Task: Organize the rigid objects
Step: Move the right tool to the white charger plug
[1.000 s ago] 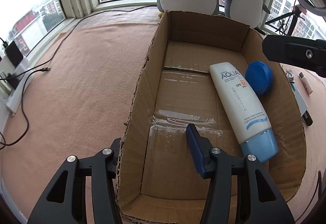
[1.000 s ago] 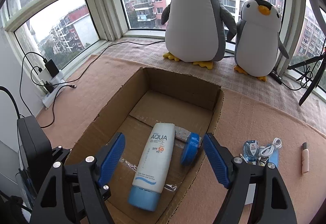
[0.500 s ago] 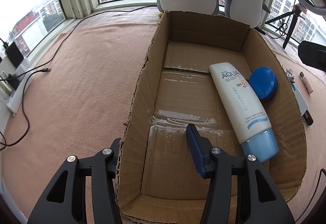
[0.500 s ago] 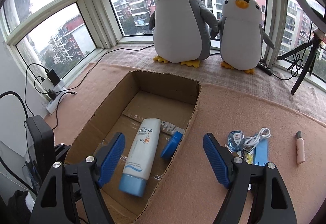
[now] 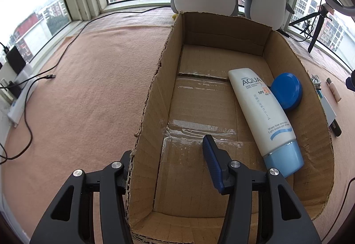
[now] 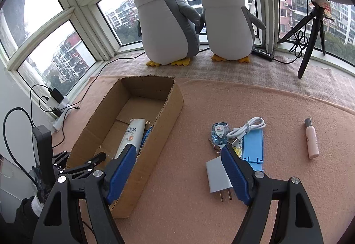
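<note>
Straddling the cardboard box wall, left tongs gape.

Left gripper: jaws spread wide, nothing between them, blue pad on right finger in view, left pad hidden. Right gripper: jaws wide apart, empty, both blue pads visible, angled downward. Left gripper also seen low left in right wrist view.
</note>
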The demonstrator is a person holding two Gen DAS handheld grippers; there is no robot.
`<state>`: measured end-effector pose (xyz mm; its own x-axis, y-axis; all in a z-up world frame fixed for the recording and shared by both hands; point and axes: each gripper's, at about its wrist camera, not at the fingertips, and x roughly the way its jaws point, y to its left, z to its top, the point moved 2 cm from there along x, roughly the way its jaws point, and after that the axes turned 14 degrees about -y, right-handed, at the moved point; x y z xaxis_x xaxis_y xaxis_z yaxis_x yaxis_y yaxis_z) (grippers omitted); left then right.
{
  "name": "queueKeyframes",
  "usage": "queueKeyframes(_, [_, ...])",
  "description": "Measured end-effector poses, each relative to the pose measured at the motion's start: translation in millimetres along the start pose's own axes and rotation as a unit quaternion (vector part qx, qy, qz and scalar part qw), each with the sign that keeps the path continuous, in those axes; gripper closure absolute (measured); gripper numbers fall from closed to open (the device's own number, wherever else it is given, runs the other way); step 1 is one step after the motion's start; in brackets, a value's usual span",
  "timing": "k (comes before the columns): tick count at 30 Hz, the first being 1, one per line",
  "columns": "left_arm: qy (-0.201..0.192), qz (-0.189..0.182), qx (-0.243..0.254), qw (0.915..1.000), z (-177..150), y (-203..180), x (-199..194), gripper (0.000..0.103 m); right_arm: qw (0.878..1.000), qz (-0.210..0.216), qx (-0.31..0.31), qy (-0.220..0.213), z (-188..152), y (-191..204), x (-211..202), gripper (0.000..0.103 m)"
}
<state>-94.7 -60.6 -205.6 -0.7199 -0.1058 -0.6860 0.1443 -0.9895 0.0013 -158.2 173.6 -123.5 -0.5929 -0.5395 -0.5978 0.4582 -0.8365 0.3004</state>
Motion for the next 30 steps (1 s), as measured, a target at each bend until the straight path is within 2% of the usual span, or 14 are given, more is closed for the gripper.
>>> queueKeyframes(7, [0.000, 0.000, 0.000, 1.0000, 0, 0, 0, 0.051, 1.000, 0.004, 0.000, 0.016, -8, -20, -2, 0.028])
queueKeyframes(19, [0.000, 0.000, 0.000, 1.0000, 0, -1, 0, 0.051, 0.997, -0.007, -0.044, 0.060, -26, -19, 23, 0.036])
queueKeyframes(30, [0.000, 0.000, -0.001, 1.0000, 0, 1, 0, 0.051, 0.996, -0.011, -0.044, 0.082, -34, -22, 35, 0.040])
